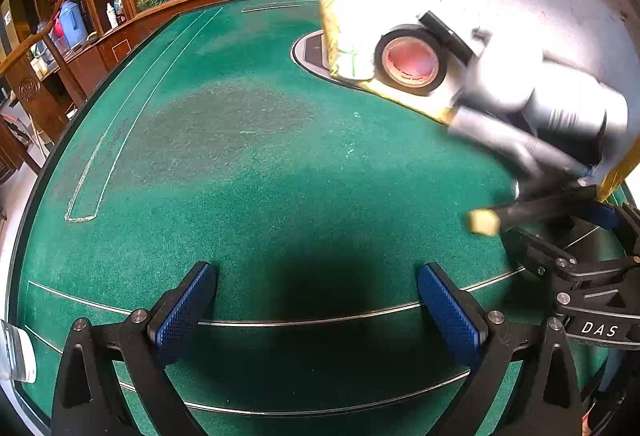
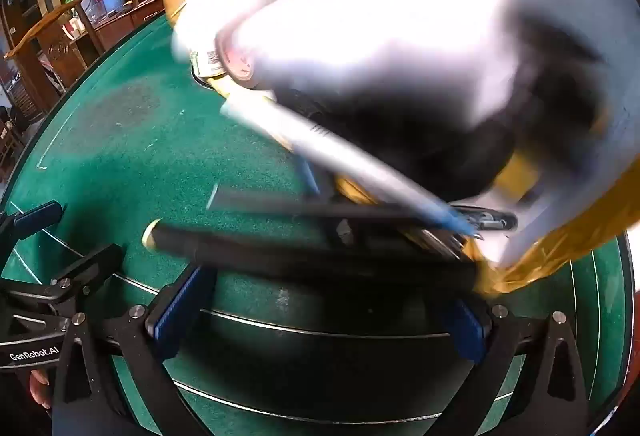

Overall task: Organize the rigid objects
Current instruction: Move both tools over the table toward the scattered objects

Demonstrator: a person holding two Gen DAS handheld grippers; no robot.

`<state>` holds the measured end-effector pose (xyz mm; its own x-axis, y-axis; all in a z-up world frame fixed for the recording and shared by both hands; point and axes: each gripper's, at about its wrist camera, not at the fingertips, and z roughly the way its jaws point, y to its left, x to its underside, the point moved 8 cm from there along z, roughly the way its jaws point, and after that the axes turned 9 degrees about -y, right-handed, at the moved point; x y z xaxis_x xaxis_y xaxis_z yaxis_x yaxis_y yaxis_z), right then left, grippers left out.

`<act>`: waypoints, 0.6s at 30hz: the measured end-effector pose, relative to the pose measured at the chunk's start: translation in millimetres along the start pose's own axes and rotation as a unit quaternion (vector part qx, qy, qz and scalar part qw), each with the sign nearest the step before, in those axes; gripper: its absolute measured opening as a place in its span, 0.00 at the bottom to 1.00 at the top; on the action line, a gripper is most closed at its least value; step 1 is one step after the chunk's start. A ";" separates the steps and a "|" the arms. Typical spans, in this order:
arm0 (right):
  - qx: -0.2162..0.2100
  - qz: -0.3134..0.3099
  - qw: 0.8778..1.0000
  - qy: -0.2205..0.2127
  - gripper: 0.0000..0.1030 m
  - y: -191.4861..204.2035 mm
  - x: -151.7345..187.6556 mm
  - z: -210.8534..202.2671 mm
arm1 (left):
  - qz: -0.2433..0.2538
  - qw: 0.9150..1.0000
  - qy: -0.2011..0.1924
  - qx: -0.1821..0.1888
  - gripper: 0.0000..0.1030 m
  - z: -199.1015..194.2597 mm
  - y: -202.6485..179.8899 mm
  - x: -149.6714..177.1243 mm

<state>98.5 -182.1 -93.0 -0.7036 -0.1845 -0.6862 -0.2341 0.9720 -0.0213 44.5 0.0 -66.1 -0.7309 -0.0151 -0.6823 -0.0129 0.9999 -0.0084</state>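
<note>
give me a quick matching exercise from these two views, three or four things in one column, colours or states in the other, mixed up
Things:
1. tape roll
2. table felt
3. left gripper
4. long stick's tip

Colours or states:
A. green
B. open, nothing between the blue pads
C. pale yellow
D. black outside, pinkish core

Pairs: 1-D, 2-A, 3-B, 4-C

Two wrist cameras, both looking steeply down on the green table point(image 1: 248, 140)

We see from the left camera along its open fingers point(image 1: 182, 310) onto bare felt — the right camera sits very near the blurred gold-edged tray point(image 2: 560, 248); both views share this tray, the tape roll point(image 1: 410, 60) and the wooden cabinet point(image 1: 100, 48).
</note>
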 end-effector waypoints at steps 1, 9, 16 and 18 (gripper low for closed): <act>0.001 -0.001 1.000 0.003 1.00 -0.2 0.6 0.1 | 0.000 1.000 0.000 0.000 0.99 -0.3 0.1 0.1; 0.011 -0.010 1.000 -0.005 1.00 8.8 2.8 -4.7 | -0.002 1.000 -0.001 -0.001 0.99 -1.2 -0.5 0.2; -0.001 -0.006 1.000 0.002 1.00 4.1 -2.8 -2.6 | -0.002 1.000 -0.001 -0.001 0.99 1.1 1.6 0.8; 0.001 -0.007 1.000 0.002 1.00 9.2 -3.0 -4.0 | -0.002 1.000 0.000 -0.001 0.99 1.6 1.7 0.0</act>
<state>95.8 -173.2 -88.3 -0.7024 -0.1985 -0.6835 -0.2424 0.9696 -0.0326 45.6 1.8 -67.3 -0.7303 -0.0193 -0.6829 -0.0178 0.9998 -0.0092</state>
